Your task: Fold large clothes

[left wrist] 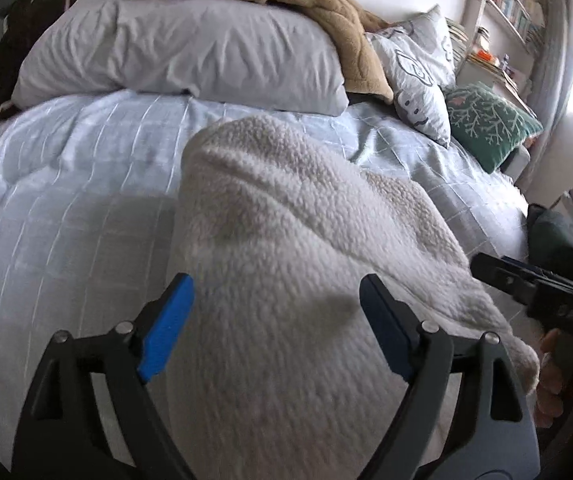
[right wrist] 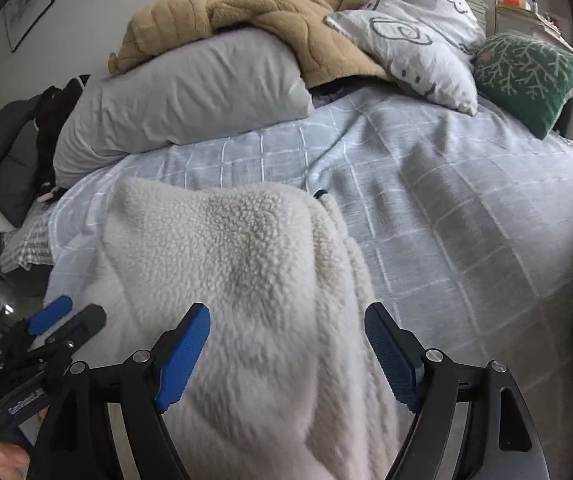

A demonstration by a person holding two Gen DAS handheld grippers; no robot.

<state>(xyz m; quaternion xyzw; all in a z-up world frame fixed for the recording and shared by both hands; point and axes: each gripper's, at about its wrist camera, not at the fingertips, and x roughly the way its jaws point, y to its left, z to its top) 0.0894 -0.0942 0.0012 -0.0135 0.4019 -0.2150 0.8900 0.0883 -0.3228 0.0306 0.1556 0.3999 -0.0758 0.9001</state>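
A large cream fleece garment (left wrist: 286, 240) lies in a long folded heap on the bed and runs down to the near edge; it also shows in the right wrist view (right wrist: 246, 280). My left gripper (left wrist: 276, 300) is open above the garment's near part, jaws wide, nothing between them. My right gripper (right wrist: 286, 332) is open above the garment's near right side, empty. The right gripper shows at the right in the left wrist view (left wrist: 526, 280). The left gripper shows at the lower left in the right wrist view (right wrist: 58, 324).
The bed has a pale blue checked cover (right wrist: 446, 220). At its head lie a grey pillow (right wrist: 186, 100), a tan blanket (right wrist: 266, 12), a patterned pillow (right wrist: 414, 36) and a green cushion (right wrist: 526, 76). Dark clothes (right wrist: 6, 160) are piled at the left. A bookshelf (left wrist: 514, 4) stands at the right.
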